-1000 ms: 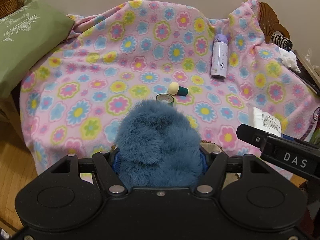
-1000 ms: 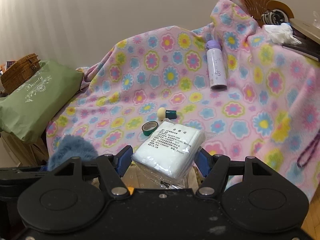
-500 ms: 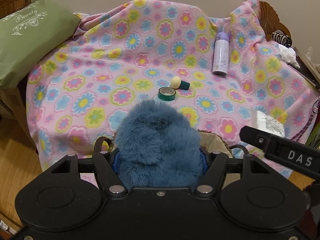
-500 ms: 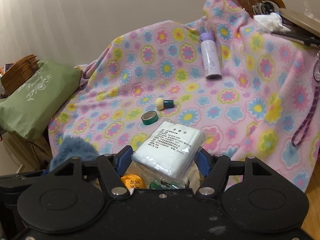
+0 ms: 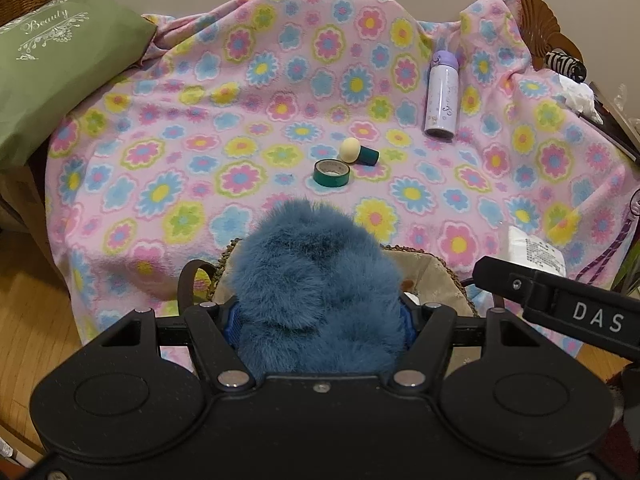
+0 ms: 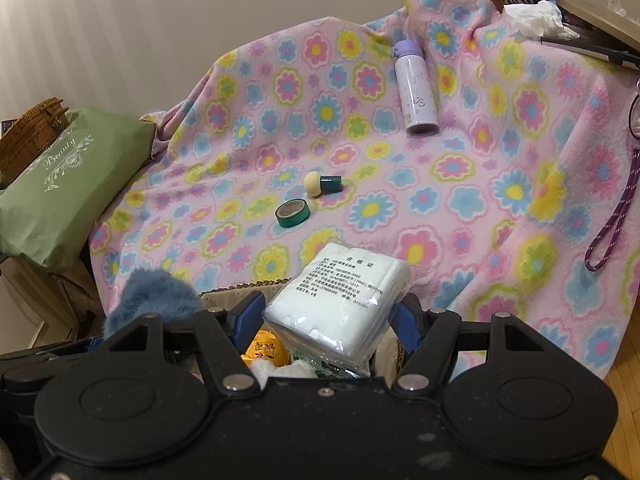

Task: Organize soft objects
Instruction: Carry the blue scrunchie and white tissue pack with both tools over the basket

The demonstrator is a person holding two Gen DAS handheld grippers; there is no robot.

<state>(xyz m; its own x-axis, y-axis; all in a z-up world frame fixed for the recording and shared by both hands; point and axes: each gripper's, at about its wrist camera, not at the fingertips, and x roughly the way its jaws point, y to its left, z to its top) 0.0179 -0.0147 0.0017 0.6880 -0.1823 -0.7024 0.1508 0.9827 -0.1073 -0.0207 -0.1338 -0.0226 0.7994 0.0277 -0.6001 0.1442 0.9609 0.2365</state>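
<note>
Below both my grippers sits a woven basket [image 5: 436,276] with a beige lining; through the right wrist camera I see an orange packet [image 6: 266,354] with writing I cannot read, something white and fluffy, and a bit of green plastic inside it.

My left gripper [image 5: 320,316] has its jaws pressed into the blue furry toy [image 5: 316,280], which bulges over the basket's near rim. My right gripper [image 6: 328,316] has the clear bag of white cotton pads [image 6: 340,300] between its blue pads [image 6: 250,316], jaws partly spread and touching its sides; the bag's printed label is Chinese, too small for me to read.

At 10 o'clock a green bag [image 5: 60,68] reads "Beauty". The right gripper's arm in the left view reads "DAS".

On the flowered blanket [image 5: 200,120], a green tape roll [image 5: 332,172], a sponge applicator [image 5: 358,151] and a lilac bottle [image 5: 442,96] lie towards 12 and 1 o'clock.

Compared with a second ago, more of the basket rim and contents show under both grippers; both grips are unchanged.
</note>
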